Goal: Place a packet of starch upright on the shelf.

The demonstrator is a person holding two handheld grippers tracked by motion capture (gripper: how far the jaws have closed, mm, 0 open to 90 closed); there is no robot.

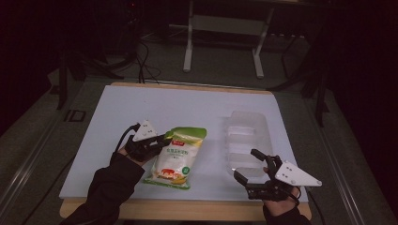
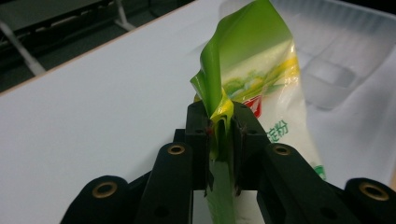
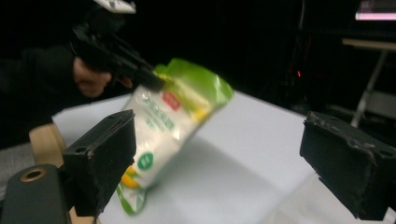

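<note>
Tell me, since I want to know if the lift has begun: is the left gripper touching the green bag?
Touching. In the left gripper view the left gripper has its jaws pinched shut on the top edge of the green bag.

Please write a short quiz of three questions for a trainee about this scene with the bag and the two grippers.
1. True or false: the left gripper is shut on the green top edge of the bag.
2. Which thing lies nearest the right gripper? A) clear plastic tray B) a red cup C) a book
3. How do the right gripper's jaws stand?

Key: 1 true. 2 A. 3 Wide apart, with nothing between them.
</note>
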